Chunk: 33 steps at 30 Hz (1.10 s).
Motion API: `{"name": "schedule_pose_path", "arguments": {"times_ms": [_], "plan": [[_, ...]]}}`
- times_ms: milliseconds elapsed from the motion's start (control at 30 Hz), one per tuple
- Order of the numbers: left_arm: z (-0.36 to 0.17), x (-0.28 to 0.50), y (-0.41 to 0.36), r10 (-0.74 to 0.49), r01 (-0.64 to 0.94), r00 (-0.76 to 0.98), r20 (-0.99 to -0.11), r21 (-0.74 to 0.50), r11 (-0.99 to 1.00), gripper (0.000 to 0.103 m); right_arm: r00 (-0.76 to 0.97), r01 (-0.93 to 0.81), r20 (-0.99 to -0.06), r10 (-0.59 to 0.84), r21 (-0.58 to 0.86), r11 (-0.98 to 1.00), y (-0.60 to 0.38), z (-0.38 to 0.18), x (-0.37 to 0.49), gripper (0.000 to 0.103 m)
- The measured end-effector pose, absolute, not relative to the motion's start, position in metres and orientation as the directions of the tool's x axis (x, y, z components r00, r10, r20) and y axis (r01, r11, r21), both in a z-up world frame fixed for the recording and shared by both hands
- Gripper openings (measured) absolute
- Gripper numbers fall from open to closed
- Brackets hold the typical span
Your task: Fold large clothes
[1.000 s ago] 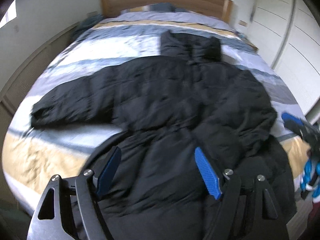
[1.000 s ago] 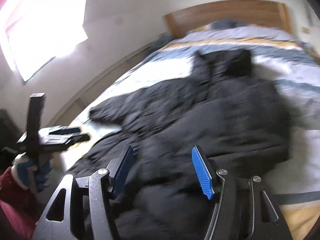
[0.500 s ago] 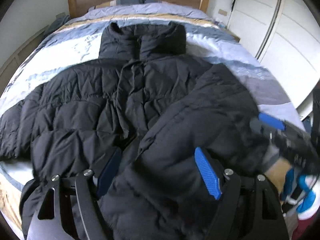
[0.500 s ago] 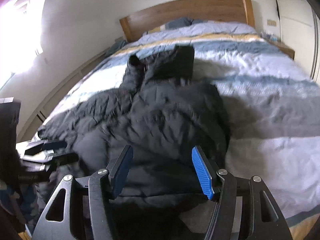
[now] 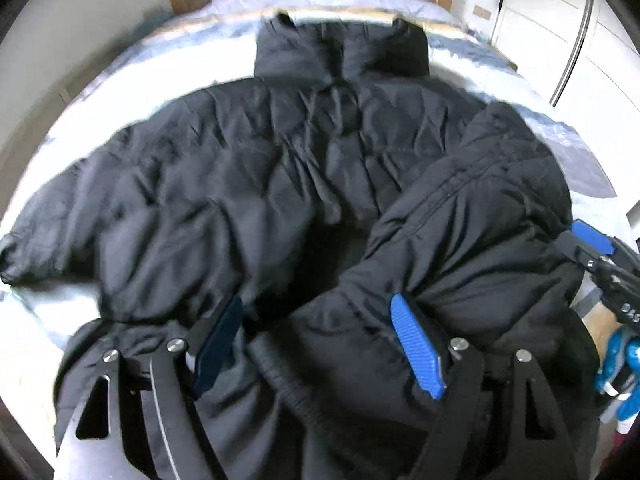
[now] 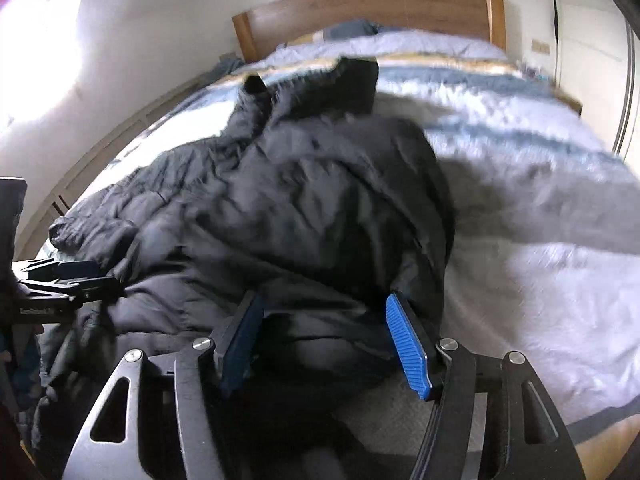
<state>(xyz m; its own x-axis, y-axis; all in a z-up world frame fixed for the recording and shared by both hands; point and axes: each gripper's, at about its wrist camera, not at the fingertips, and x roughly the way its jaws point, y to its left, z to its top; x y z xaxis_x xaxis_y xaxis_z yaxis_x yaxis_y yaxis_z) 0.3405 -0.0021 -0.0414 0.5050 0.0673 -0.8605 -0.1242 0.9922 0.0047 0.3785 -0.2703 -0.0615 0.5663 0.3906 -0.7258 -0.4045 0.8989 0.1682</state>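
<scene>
While left sleeve (image 5: pixel 60 216) visible: left view only.

Black jacket (image 5: pixel 248 184) on blue-striped bedspread (image 6: pixel 520 152)

Striped bed (image 6: pixel 520 152), wooden headboard (image 6: pixel 360 12), white wardrobe (image 5: pixel 560 40), pale walls.

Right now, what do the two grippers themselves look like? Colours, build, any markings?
Both match: the left gripper and right gripper have black metal linkage frames with triangular cutouts and silver pivot bolts. Each finger carries a ribbed blue pad. White lettering runs along the body of the left gripper in the right wrist view, too blurred to read. No cables visible. A blue-and-white glove shows below the right gripper.
</scene>
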Motion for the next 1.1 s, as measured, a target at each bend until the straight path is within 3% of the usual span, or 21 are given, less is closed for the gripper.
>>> {"name": "schedule_pose_path", "arguments": {"times_ms": [133,233,300,533,733,1100], "plan": [[-0.044,0.336,-0.001,0.064,-0.111,0.492,-0.868,0.011,0.994,0.076,0.581,-0.419,-0.69,0.432,0.201,0.885,-0.262,-0.047,0.355,0.064],[-0.061,0.335,0.002,0.128,-0.122,0.431,-0.893,0.083,0.989,0.076,0.551,-0.42,-0.717,0.427,0.204,0.884,-0.254,-0.057,0.348,0.065],[-0.063,0.328,0.009,0.12,-0.143,0.418,-0.9,0.065,0.988,0.076,0.521,-0.406,-0.748,0.411,0.207,0.89,-0.251,-0.068,0.346,0.065],[-0.022,0.289,0.035,0.105,-0.178,0.488,-0.866,0.019,0.984,0.076,0.532,-0.352,-0.776,0.339,0.162,0.922,-0.254,-0.057,0.323,0.065],[0.013,0.24,0.068,0.142,-0.219,0.545,-0.826,0.023,0.976,0.076,0.57,-0.34,-0.746,0.346,0.17,0.925,-0.249,-0.027,0.286,0.065],[0.037,0.144,0.16,0.115,-0.292,0.594,-0.796,-0.08,0.953,0.076,0.628,-0.282,-0.695,0.352,0.218,0.934,-0.238,0.011,0.209,0.069]]}}
